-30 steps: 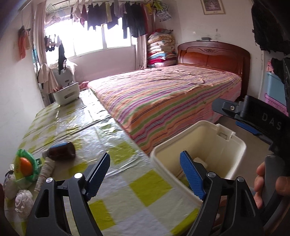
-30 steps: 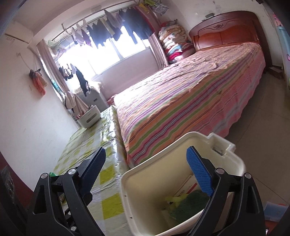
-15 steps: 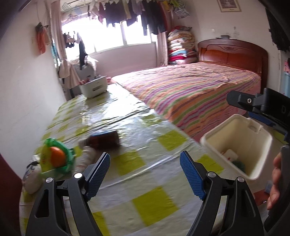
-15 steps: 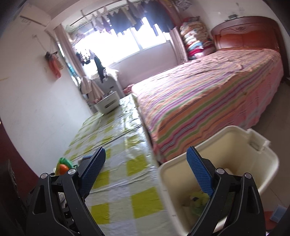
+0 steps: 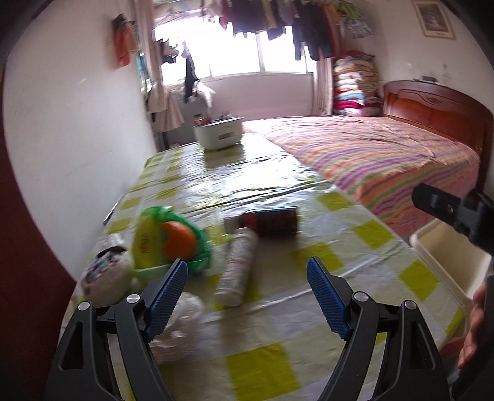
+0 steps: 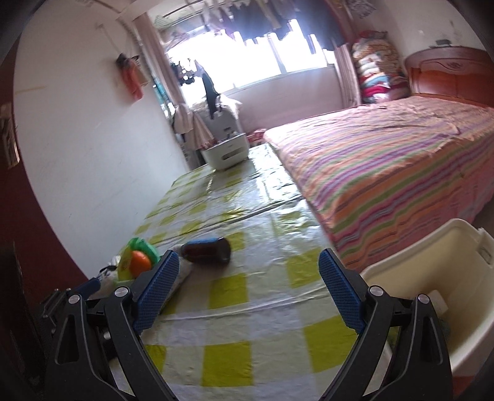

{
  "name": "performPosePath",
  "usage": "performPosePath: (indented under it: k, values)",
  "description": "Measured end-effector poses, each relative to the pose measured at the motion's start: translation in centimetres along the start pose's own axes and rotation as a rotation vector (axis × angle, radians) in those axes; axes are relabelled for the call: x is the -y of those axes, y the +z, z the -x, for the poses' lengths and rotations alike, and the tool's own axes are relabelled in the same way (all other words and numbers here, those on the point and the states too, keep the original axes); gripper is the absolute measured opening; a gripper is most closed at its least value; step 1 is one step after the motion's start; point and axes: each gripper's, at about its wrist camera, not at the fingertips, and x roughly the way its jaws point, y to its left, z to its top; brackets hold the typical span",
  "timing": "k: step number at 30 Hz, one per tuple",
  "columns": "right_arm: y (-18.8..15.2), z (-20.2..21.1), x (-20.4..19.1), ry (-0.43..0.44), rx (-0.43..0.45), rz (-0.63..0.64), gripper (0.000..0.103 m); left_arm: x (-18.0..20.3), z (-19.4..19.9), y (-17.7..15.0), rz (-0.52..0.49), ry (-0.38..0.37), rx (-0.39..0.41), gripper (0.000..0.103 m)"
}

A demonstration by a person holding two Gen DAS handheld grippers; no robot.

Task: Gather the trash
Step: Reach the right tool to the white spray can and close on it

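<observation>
my left gripper (image 5: 247, 277) is wide open and empty, low in the frame, facing the trash so i can choose one piece. the white tube (image 5: 237, 269) lies between the jaws' line, the brown bottle (image 5: 268, 221) behind it, the green wrapper (image 5: 168, 239) at left. my right gripper (image 6: 248, 274) is also wide and empty. the cream bin (image 6: 444, 296) waits at lower right, beside the table (image 6: 228, 354).

At right we see a bed (image 5: 386, 157) with a striped cover and wooden headboard (image 5: 438, 111). Folded quilts (image 5: 355, 83) stack in the upper right corner; clothes (image 5: 278, 18) hang before the window (image 5: 234, 52) at top centre.
</observation>
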Motion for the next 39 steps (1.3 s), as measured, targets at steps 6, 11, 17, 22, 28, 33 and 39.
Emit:
performPosePath:
  k: [6,11,17,22,28,33,39]
  values:
    - [-0.5,-1.0,-2.7,0.042,-0.016,0.064,0.09,-4.7,-0.2,-0.9,0.096,0.058,-0.041,0.077]
    - [-1.1,-2.2,-5.0,0.082,-0.041,0.107,0.09,-8.5,-0.3,-1.9,0.174,0.105,-0.067,0.077]
    - [-2.3,-4.2,-8.0,0.154,-0.104,0.146,0.09,-11.9,-0.4,-3.0,0.252,0.145,-0.1,0.077]
    - [-3.5,-6.3,-11.4,0.153,-0.172,0.246,0.09,-14.3,-0.3,-3.8,0.314,0.173,-0.121,0.077]
    - [-4.5,-10.4,-13.4,0.103,-0.284,0.316,0.085,-16.3,0.1,-4.6,0.367,0.185,-0.134,0.077]
    - [-5.2,-13.8,-13.4,0.077,-0.391,0.306,0.074,-16.9,0.1,-5.2,0.371,0.19,-0.151,0.077]
    - [-5.5,-16.5,-14.0,0.047,-0.452,0.326,0.06,-16.8,-0.2,-5.5,0.363,0.171,-0.173,0.077]
